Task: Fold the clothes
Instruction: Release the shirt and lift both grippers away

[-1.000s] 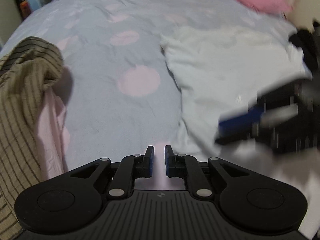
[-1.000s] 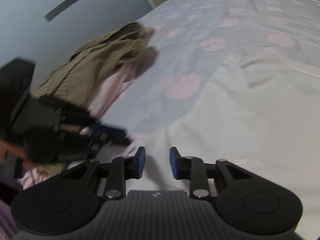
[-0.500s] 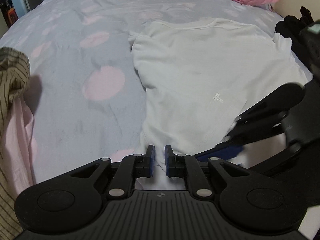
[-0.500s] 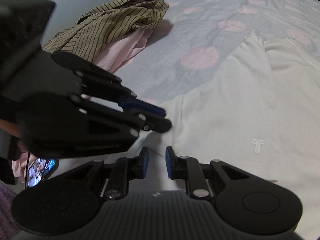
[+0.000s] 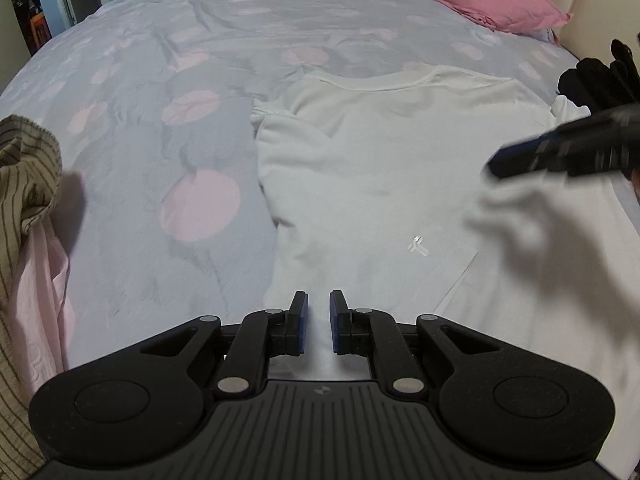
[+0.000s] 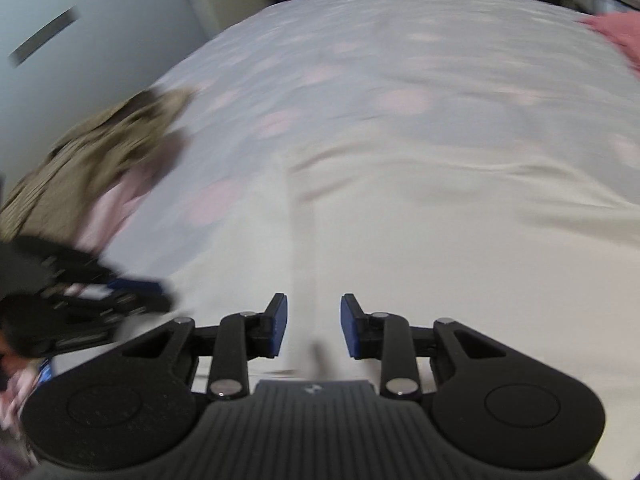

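A white T-shirt (image 5: pixel 380 168) lies flat on the bedspread (image 5: pixel 160 92), collar at the far end and a small logo near its lower hem. My left gripper (image 5: pixel 319 312) hovers over the shirt's lower left hem, its jaws a narrow gap apart with nothing pinched between them. In the left wrist view my right gripper (image 5: pixel 496 166) appears blurred above the shirt's right side. The right wrist view is motion-blurred: the right gripper (image 6: pixel 313 316) stands open over the white T-shirt (image 6: pixel 440 240), and the left gripper (image 6: pixel 160 300) is at the lower left.
A striped olive shirt (image 5: pixel 24 168) lies heaped on a pink garment (image 5: pixel 40 300) at the left edge of the bed. A pink pillow (image 5: pixel 496 0) sits at the far right by a cream headboard (image 5: pixel 600 0). A black item (image 5: pixel 592 80) lies beside the shirt's right sleeve.
The right gripper has swung away from the left one toward the shirt's right side, and its jaws have widened. The left gripper now faces the shirt more squarely, its gap unchanged.
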### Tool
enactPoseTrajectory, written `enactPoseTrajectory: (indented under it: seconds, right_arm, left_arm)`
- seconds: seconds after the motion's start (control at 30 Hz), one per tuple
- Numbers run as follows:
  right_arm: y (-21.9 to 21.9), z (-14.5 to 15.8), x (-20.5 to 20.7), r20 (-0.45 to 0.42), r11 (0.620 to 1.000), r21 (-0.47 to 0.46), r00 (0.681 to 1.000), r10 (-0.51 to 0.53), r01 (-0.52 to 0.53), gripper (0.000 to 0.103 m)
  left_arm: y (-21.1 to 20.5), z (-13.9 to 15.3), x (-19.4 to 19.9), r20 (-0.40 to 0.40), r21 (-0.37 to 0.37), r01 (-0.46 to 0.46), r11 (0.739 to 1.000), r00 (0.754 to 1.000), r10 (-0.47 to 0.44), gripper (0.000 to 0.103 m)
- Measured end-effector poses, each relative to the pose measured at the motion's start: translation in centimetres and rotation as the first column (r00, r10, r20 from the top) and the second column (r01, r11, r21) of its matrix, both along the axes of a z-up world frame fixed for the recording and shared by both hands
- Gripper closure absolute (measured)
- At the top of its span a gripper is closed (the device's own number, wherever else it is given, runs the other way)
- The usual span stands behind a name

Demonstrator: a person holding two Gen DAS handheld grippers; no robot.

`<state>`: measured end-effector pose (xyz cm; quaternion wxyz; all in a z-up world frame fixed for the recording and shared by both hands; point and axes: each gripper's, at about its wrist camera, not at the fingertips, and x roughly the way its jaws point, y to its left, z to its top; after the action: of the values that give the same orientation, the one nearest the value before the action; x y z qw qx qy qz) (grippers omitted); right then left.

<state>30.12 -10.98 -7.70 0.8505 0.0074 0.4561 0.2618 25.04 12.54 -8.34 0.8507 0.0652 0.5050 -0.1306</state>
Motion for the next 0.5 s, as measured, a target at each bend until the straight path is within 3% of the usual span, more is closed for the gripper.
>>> enactPoseTrajectory:
  seconds: [0.17, 0.37, 0.5]
  right_arm:
    - [-8.9, 0.8, 1.5, 0.027, 0.972, -0.027, 0.972, -0.233, 0.234, 0.070]
    - [-19.7, 1.0, 1.4, 0.038, 0.881, -0.033, 0.881, -0.472, 0.473, 0.073]
    - [-23.3, 0.2, 1.3, 0.042, 0.837, -0.043, 0.838, -0.545, 0.546, 0.076]
  left_arm:
    - [-1.2, -0.5, 0.3, -0.015, 0.015, 0.012, 1.000, 1.000, -0.012, 0.091]
    - [-1.8, -1.0, 0.3, -0.025, 0.027, 0.004, 1.000, 1.000, -0.003, 0.090]
    - [-1.8, -1.6, 0.5, -0.034, 0.056, -0.015, 0.998, 0.999, 0.017, 0.090]
